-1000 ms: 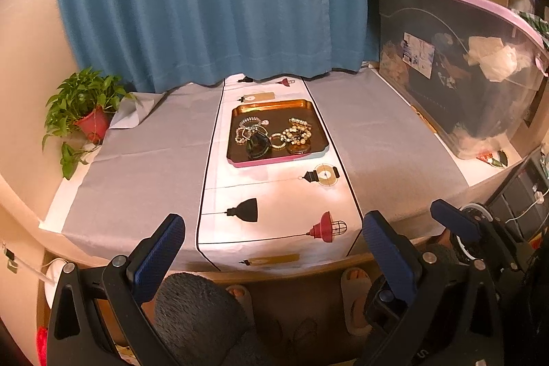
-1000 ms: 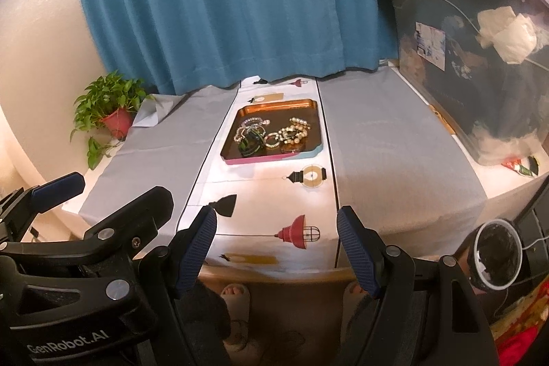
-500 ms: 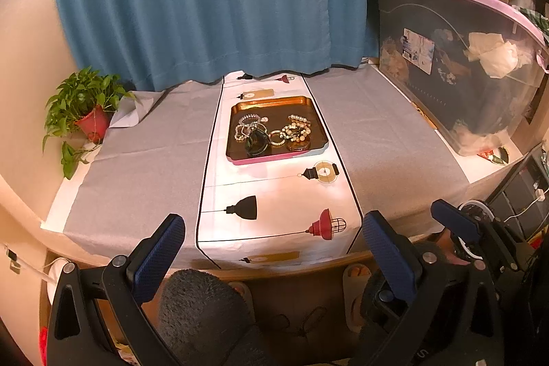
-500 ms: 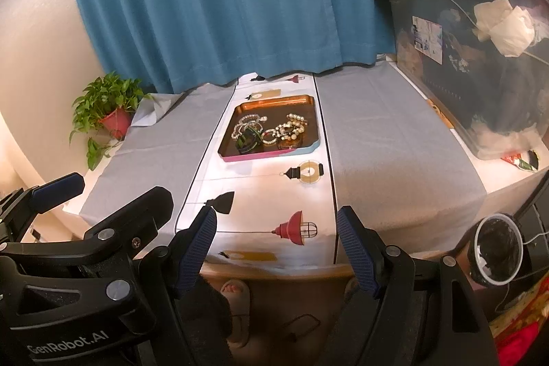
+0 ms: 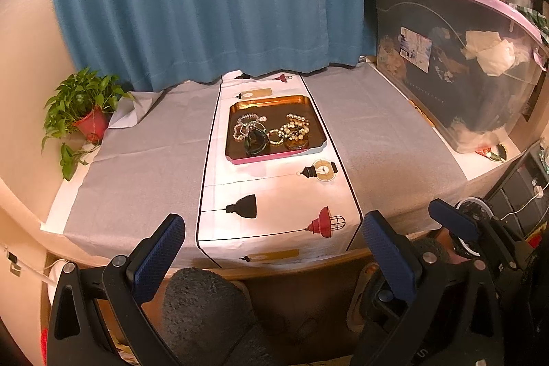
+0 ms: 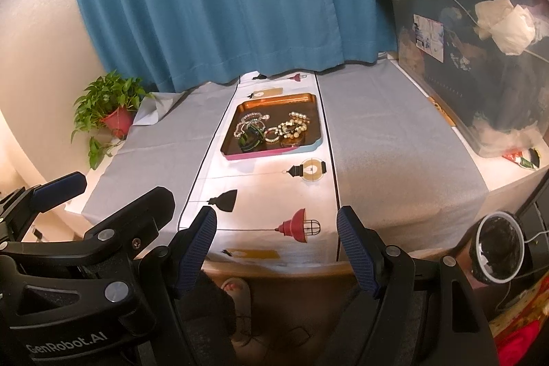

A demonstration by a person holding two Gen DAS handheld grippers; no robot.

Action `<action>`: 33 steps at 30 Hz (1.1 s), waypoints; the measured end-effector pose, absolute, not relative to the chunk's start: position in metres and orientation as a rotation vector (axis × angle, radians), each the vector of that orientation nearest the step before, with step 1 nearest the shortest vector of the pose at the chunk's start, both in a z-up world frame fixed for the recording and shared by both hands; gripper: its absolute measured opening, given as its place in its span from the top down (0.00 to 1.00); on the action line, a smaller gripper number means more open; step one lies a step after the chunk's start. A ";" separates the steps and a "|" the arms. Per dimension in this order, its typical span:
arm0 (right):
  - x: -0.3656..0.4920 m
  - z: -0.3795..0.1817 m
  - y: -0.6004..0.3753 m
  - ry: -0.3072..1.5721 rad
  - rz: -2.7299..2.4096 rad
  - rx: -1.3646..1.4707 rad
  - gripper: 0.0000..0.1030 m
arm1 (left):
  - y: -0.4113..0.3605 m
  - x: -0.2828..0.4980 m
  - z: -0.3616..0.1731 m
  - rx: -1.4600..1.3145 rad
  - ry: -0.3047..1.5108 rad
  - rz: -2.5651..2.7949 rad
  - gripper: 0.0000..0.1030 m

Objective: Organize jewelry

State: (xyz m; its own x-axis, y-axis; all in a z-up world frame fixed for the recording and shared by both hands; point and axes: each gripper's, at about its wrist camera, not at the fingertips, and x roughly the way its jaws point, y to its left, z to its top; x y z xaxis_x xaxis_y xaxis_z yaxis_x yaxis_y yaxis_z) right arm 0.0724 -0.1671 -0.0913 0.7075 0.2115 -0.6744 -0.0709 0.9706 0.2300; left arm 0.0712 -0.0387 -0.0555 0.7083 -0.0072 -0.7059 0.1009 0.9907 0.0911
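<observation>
The left gripper (image 5: 274, 258) has a black frame, silver screws and 2 blue textured pads (image 5: 158, 258). The right gripper (image 6: 276, 251) looks alike, and white "GenRobot.AI" lettering marks the black body beside it.

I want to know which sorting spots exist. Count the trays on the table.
1. A single tray sits on the white runner at mid-table, holding the tangled jewelry. Both grippers, left and right, hang open before the table edge.
</observation>
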 end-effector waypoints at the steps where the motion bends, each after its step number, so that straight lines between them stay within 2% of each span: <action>1: 0.073 -0.091 -0.167 0.770 0.157 0.192 0.29 | -0.038 0.070 -0.055 0.128 0.779 -0.058 0.00; 33: 0.062 -0.083 -0.150 0.748 0.165 0.168 0.29 | -0.030 0.061 -0.048 0.107 0.750 -0.040 0.00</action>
State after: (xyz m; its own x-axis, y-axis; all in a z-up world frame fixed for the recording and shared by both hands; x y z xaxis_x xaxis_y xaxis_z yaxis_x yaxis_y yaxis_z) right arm 0.0623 -0.1502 -0.0831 0.7214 0.2085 -0.6604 -0.0892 0.9736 0.2100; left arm 0.0608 -0.0298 -0.0483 0.7314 0.0014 -0.6819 0.0748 0.9938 0.0822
